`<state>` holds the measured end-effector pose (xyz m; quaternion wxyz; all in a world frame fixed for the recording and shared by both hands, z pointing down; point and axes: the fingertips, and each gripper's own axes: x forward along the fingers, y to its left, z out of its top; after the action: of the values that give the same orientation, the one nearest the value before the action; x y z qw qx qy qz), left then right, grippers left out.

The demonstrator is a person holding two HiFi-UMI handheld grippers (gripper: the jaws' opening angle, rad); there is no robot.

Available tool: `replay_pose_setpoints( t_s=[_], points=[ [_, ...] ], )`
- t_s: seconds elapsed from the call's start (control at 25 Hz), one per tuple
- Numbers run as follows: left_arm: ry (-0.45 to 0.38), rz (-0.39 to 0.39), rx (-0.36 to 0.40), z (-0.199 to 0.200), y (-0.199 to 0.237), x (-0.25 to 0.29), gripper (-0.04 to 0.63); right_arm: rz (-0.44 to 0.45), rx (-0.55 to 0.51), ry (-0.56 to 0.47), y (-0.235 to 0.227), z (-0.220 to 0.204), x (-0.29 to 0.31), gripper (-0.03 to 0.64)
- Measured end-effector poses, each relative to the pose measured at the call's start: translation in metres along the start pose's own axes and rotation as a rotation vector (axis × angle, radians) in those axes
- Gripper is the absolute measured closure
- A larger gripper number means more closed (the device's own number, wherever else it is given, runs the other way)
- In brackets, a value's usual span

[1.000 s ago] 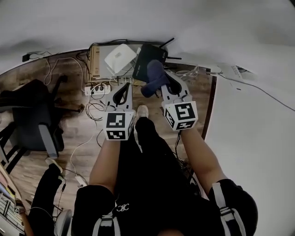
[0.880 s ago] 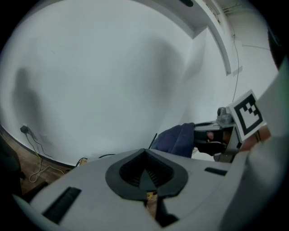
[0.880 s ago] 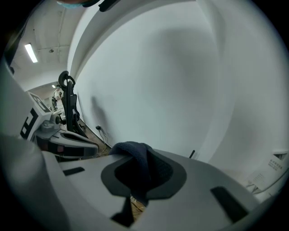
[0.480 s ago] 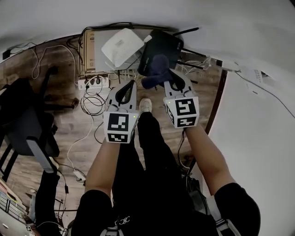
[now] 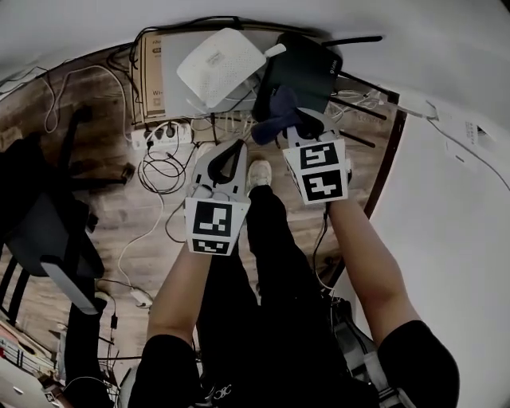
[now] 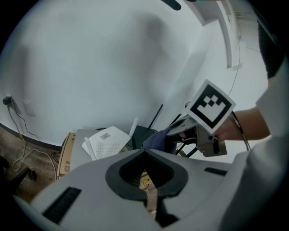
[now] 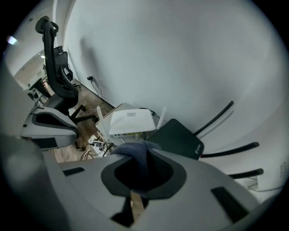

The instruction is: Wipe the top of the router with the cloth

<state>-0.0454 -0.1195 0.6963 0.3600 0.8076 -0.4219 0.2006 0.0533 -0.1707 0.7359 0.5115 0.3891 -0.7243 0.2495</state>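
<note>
Office or home-office corner. Wood-plank floor [image 5: 111,203] meets bare white wall [image 5: 72,24]. Black office chair [image 7: 54,63] at frame left. Power strip [image 5: 163,135], tangled cables [image 5: 163,171]. White router [image 5: 221,68] and black router [image 5: 307,68] on cardboard box [image 5: 151,80], top centre.
</note>
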Motion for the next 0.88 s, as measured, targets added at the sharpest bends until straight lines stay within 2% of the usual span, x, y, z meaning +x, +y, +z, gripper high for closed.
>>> replay_pose_setpoints(
  t_s=[0.24,0.48,0.76,0.88],
  points=[
    [-0.002,-0.007,-0.008,-0.005,0.015,0.0,0.595,0.082,-0.138,0.124,0.016,-0.005,0.022,0.598],
    [0.009,-0.003,-0.021,-0.015,0.028,-0.001,0.596,0.116,-0.31,0.238,0.023,-0.016,0.045,0.598],
    [0.019,-0.008,-0.029,-0.022,0.032,0.003,0.595,0.115,-0.496,0.304,0.029,-0.023,0.069,0.598],
    [0.023,-0.008,-0.028,-0.022,0.034,0.005,0.595,0.117,-0.532,0.313,0.029,-0.022,0.078,0.598]
  ],
)
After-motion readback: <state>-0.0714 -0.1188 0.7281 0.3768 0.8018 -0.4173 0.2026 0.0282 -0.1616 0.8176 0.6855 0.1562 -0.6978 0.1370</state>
